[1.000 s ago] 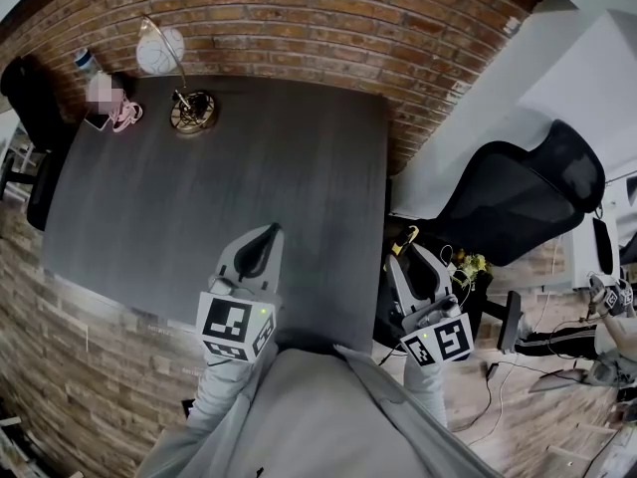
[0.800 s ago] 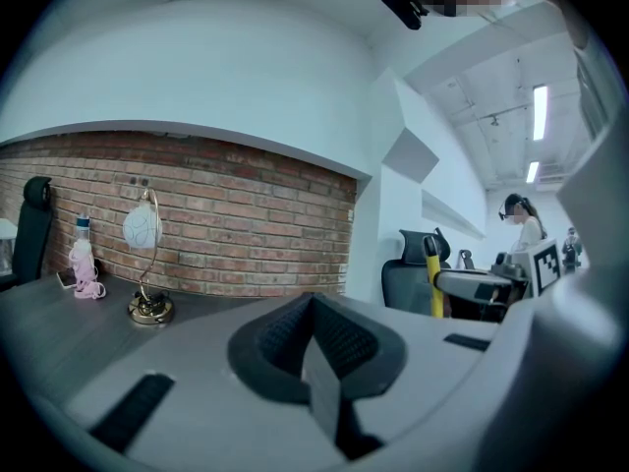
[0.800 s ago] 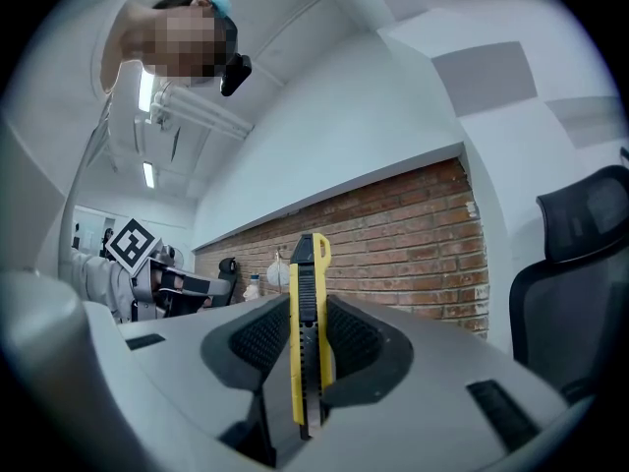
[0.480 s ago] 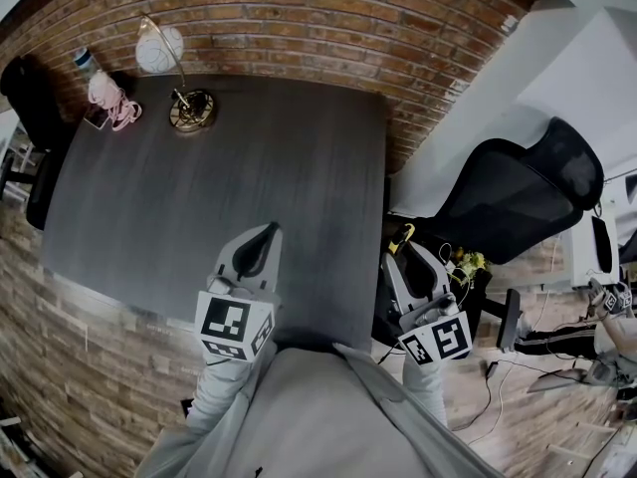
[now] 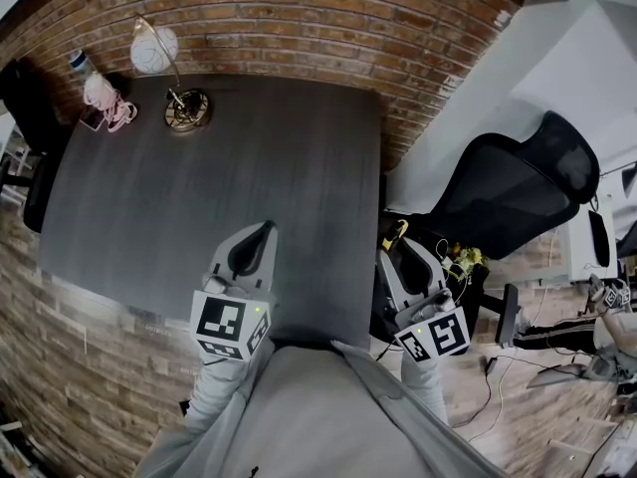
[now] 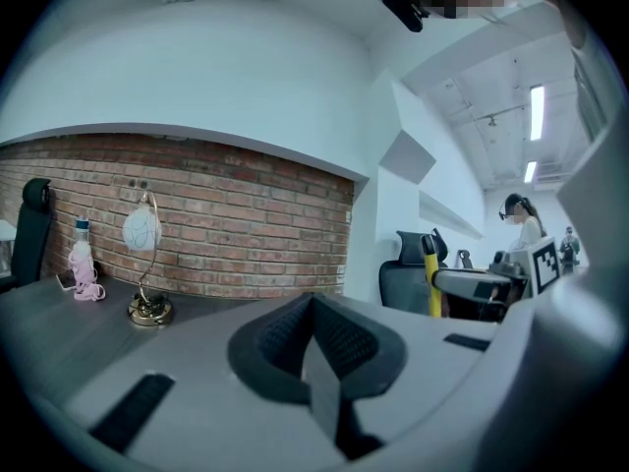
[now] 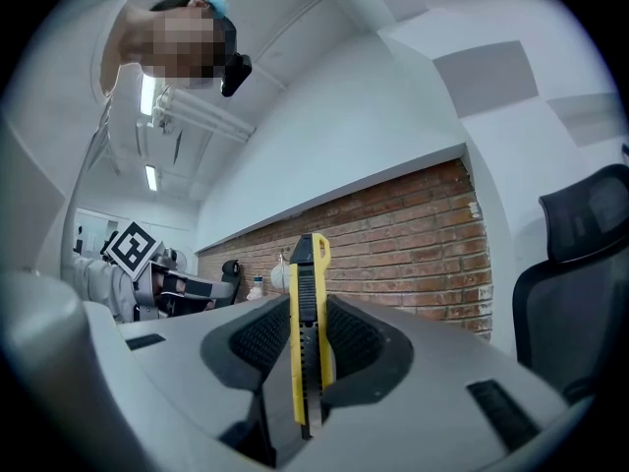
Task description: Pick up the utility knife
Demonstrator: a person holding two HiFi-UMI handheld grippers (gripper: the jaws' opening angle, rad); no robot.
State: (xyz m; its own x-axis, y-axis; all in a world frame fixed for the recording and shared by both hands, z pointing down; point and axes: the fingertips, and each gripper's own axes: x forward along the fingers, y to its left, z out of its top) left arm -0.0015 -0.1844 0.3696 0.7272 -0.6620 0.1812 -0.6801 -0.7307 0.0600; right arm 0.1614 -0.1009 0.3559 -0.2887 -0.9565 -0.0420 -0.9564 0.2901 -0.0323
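A yellow utility knife with a black slider stands upright between the jaws of my right gripper, which is shut on it. In the head view the knife's yellow tip pokes out of the right gripper, which hovers just past the right edge of the dark grey table. My left gripper is over the table's near edge. Its ribbed pads meet with nothing between them. From the left gripper view, the knife shows at the right.
At the table's far left corner stand a lamp with a brass base and a white globe, a bottle and a pink object. A brick wall runs behind. A black office chair stands to the right.
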